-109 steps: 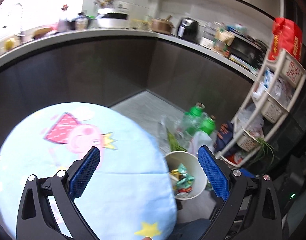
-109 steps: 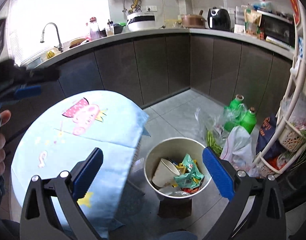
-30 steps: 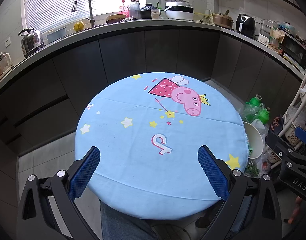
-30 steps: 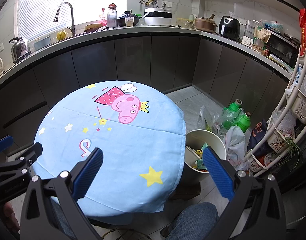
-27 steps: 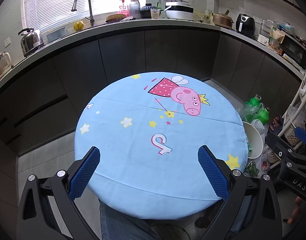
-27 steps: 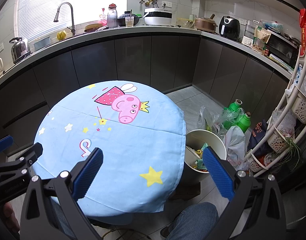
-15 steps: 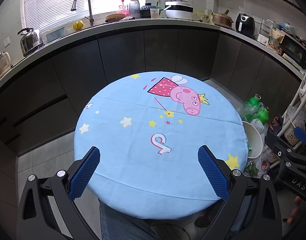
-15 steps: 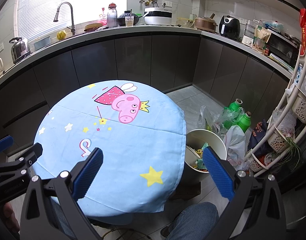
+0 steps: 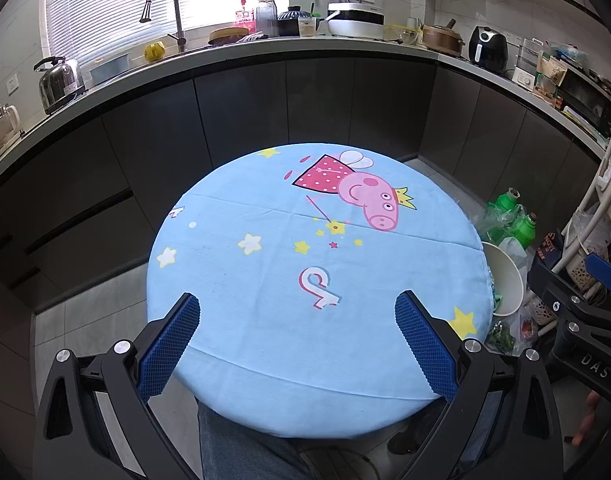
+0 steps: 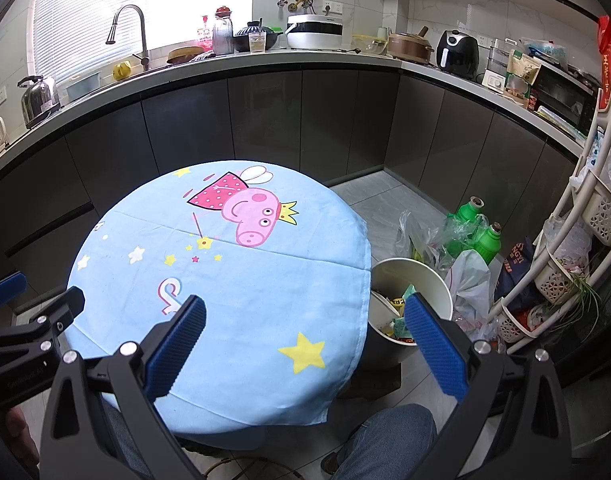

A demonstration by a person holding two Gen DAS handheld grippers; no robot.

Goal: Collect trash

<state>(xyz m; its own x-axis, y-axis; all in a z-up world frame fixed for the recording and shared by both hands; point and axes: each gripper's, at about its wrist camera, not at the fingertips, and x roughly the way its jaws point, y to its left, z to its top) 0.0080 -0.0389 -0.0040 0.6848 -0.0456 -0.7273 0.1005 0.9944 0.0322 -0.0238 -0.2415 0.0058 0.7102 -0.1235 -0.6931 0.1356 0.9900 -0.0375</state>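
Basically done: both grippers, left gripper [image 9: 297, 320] and right gripper [image 10: 305, 324], spread empty over bare table [image 9: 265, 280]; bin [image 10: 421, 280] close, knocking risk.

The left hand-held gripper [image 9: 297, 332] is held level at the near side, its two blue-padded fingers [image 9: 167, 346] spread wide apart with nothing between them. The right hand-held gripper [image 10: 305, 340] sits just beside it to the right, likewise wide open and empty, its blue pads [image 10: 435, 350] angled outward. Each shows in the other's view: the right one as a black frame with a blue tip at the far right edge, the left one at the far left edge. A fingertip [image 9: 589, 424] of the right hand shows below its frame. The person's knees [image 10: 389, 432] in blue jeans sit below the grippers.
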